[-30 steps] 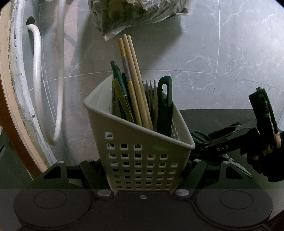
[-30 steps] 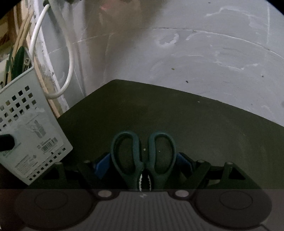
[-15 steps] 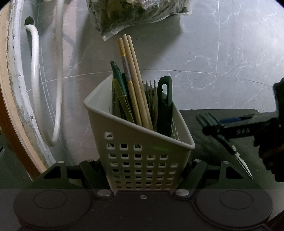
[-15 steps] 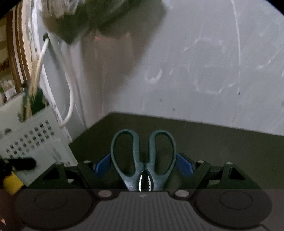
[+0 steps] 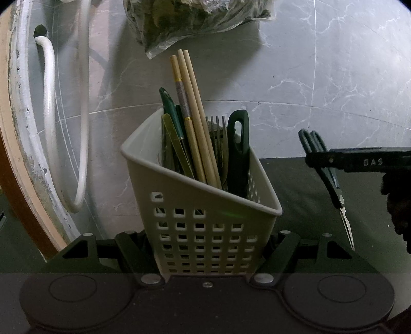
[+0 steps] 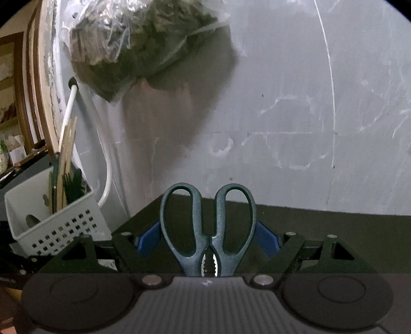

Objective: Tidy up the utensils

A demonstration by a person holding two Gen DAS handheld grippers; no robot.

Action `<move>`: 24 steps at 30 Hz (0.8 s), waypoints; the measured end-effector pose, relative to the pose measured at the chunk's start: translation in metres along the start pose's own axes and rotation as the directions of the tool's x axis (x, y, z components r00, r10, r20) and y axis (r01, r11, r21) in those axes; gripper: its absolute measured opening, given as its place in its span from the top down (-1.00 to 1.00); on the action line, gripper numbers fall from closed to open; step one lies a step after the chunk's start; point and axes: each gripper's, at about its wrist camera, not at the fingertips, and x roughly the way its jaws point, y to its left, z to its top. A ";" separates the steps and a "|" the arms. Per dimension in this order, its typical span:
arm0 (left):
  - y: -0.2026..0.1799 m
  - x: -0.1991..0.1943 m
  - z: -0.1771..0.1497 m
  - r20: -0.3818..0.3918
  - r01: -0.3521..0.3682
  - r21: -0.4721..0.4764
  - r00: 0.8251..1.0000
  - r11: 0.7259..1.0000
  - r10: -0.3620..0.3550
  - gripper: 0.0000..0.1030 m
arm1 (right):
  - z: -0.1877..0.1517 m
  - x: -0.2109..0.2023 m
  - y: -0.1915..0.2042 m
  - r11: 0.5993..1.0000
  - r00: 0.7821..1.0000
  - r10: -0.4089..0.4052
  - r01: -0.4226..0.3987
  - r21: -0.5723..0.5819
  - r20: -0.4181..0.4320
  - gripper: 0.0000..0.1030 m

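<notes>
A pale perforated basket stands tilted between the fingers of my left gripper, which is shut on its lower walls. It holds wooden chopsticks, a fork and several dark green handles. My right gripper is shut on green-handled scissors, its blue pads pressing the finger loops. In the left wrist view the right gripper hangs at the right, above the mat, and the scissors slant blades-down from it. The right wrist view has the basket at its lower left.
A dark mat covers the counter under both grippers. A clear plastic bag of greens hangs on the marble wall above the basket. A white hose loops beside a wooden frame on the left.
My right gripper has risen off the mat with the scissors and tilted upward, so the wall and bag now fill its view. The left gripper and basket have stayed still.
</notes>
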 end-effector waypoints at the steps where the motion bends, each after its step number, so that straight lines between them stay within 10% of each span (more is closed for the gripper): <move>1: 0.000 0.000 0.000 0.000 0.000 0.000 1.000 1.000 0.000 -0.48 | 0.001 -0.001 -0.001 1.000 1.000 0.002 -0.002 0.001 0.004 -0.62; 24: 0.000 0.001 0.002 -0.008 0.005 0.011 1.000 1.000 -0.005 -0.48 | 0.009 -0.025 0.011 0.999 0.995 0.039 -0.037 -0.029 0.086 -0.61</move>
